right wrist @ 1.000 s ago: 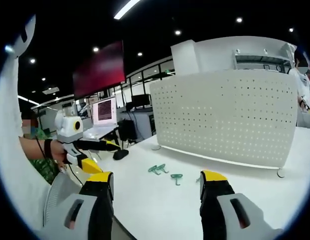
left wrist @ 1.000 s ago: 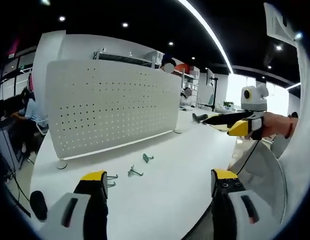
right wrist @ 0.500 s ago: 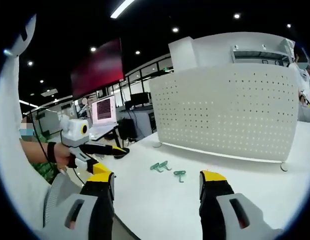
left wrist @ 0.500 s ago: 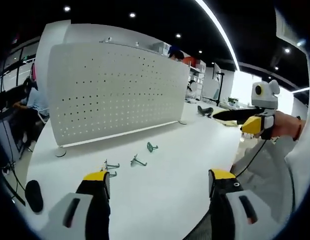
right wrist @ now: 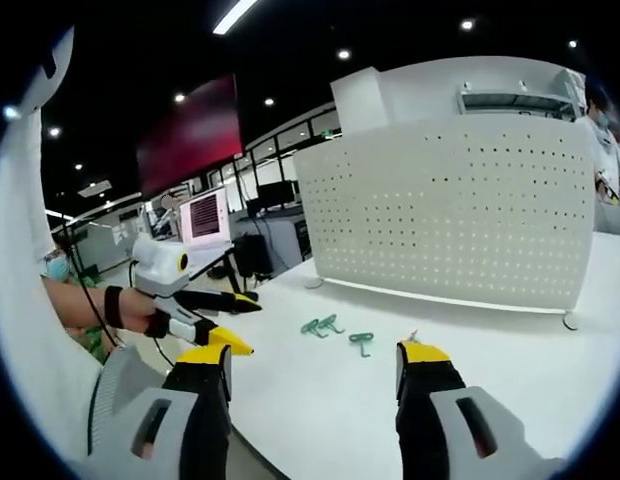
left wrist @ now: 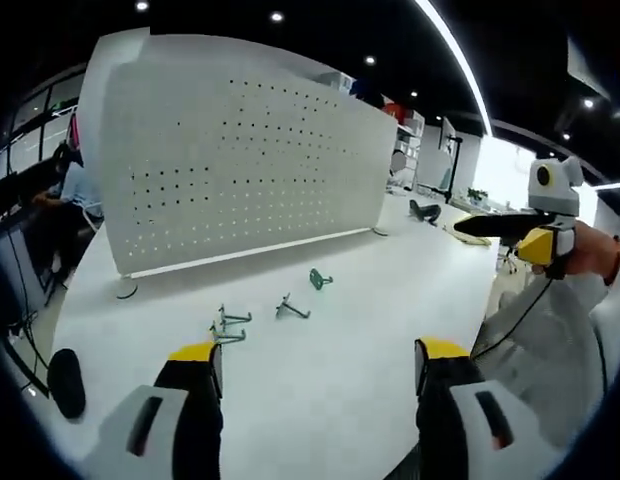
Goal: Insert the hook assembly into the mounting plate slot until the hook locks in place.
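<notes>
Your left gripper (left wrist: 315,375) has advanced toward the hooks (left wrist: 230,325) before the pegboard (left wrist: 240,160), both grippers' jaws wide apart and empty.

Two hand-held grippers, grey-bodied with yellow-capped black jaws

The left gripper (left wrist: 317,375) and right gripper (right wrist: 315,375) each show pale grey jaw housings with a dark oval slot, black jaws and yellow tips. Seen from across, each carries a white box, a black upper jaw and a yellow lower tip. The person wears light grey sleeves (left wrist: 550,340) and a dark wrist strap (right wrist: 112,306).
</notes>
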Tool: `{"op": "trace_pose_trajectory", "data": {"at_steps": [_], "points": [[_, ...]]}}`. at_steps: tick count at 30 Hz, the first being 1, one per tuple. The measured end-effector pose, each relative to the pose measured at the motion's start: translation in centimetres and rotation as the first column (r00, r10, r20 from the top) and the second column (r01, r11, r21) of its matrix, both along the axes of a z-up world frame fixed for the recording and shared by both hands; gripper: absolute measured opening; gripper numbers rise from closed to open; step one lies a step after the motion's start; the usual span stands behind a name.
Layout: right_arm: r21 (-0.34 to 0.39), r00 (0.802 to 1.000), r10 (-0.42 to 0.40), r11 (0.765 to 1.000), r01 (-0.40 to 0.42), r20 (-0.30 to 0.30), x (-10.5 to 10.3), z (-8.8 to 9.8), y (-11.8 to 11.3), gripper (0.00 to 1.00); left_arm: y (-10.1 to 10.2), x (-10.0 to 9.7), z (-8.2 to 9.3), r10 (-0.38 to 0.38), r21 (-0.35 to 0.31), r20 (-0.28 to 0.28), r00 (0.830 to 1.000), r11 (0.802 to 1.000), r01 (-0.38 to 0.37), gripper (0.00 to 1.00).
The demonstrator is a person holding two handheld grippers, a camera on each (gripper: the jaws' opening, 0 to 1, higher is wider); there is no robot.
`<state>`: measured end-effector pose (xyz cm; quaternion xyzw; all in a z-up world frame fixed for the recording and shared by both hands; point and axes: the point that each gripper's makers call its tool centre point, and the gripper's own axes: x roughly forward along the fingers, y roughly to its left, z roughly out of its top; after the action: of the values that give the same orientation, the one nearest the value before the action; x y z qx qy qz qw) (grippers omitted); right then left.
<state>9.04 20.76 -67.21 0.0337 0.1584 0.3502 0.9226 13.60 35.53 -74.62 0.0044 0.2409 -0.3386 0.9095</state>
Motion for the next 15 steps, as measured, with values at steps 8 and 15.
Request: {"op": "trace_pose_trajectory", "data": {"at_steps": [8,15], "points": [[0.001,1.0,-0.006,1.0,0.006,-0.013,-0.4,-0.4,0.1,0.67,0.1,-0.1,-1.1,-0.012,0.01,-0.032,0.999,1.0,0.013,0.78],[0.002,1.0,-0.011,1.0,0.011,-0.011,-0.4,-0.3,0.0,0.66,-0.1,-0.2,-1.9,-0.022,0.025,-0.054,0.998,0.999,0.023,0.76]]}}
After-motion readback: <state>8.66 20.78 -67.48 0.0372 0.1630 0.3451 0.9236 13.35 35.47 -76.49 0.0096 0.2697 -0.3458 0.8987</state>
